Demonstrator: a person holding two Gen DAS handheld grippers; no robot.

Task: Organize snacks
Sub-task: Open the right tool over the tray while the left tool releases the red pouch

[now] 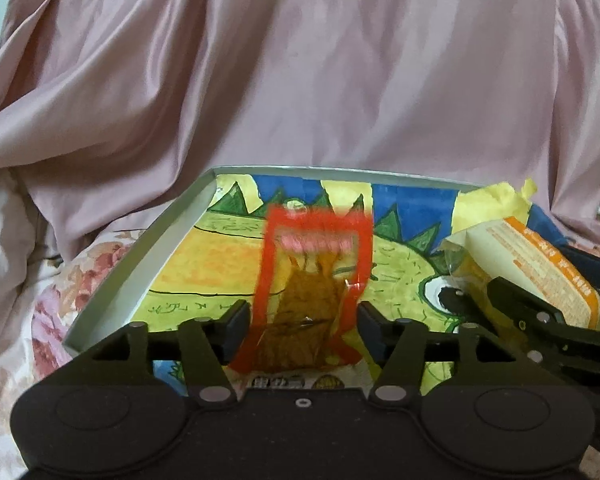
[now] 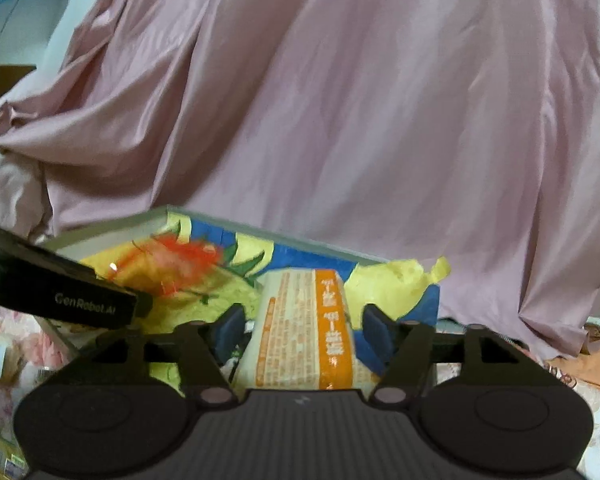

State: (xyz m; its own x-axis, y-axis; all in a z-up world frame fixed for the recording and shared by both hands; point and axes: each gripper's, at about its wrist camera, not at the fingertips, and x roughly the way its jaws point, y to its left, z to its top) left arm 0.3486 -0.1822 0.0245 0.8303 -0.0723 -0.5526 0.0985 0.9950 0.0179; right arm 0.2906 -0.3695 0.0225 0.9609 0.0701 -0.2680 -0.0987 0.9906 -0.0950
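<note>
Pink sheet (image 1: 300, 80) drapes behind shallow tray (image 1: 112, 280) on the bed. Left gripper (image 1: 302, 326) spread around blurred red-framed snack packet (image 1: 312, 280) over tray middle. Right gripper (image 2: 304, 330) spread around orange-striped snack pack (image 2: 300, 328) at tray's right edge.

Home setting, most likely bedroom. Soft floral bedding (image 1: 96, 264) seen spread at left edge of both views, under shallow grey box (image 1: 140, 264). Large rumpled pink sheet (image 1: 300, 80) draped behind box, filling upper part of both views. Child-style painted drawing (image 1: 204, 264), green, yellow and blue, laid inside box as lining. Orange cloth (image 2: 584, 364) glimpsed at right edge of right wrist view. Pale wall visible at top left corner.
</note>
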